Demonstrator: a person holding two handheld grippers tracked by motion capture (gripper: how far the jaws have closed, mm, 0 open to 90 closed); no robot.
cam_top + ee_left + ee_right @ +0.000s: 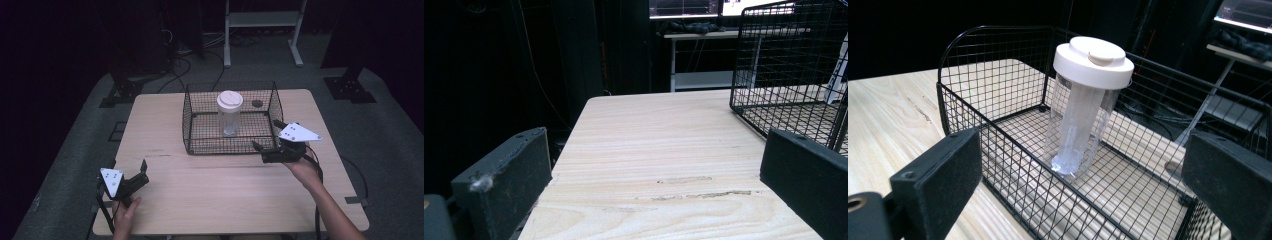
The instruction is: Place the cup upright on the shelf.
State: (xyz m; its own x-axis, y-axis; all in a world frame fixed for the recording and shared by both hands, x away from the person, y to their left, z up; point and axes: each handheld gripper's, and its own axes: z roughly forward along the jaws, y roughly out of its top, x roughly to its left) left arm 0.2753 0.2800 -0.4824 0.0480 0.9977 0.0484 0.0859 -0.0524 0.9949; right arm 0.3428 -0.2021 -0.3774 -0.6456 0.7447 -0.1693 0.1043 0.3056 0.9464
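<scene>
A clear plastic tumbler (229, 116) (1080, 125) with a white lid stands upright in the middle of a black wire basket (192, 117) (998, 165) at the table's back centre. My right gripper (265, 136) (1078, 200) is open at the basket's front right corner, its jaws wide apart and empty, pointing at the tumbler. My left gripper (142, 172) (654, 190) rests open near the table's front left corner, nothing between its jaws, with the basket (794, 65) off to its right.
A light wooden table (215, 195) (659, 140) carries the basket. A small dark round object (257, 103) lies at the basket's back right. Beyond the table are a white metal frame (260, 25), cables and dark stands on a grey floor.
</scene>
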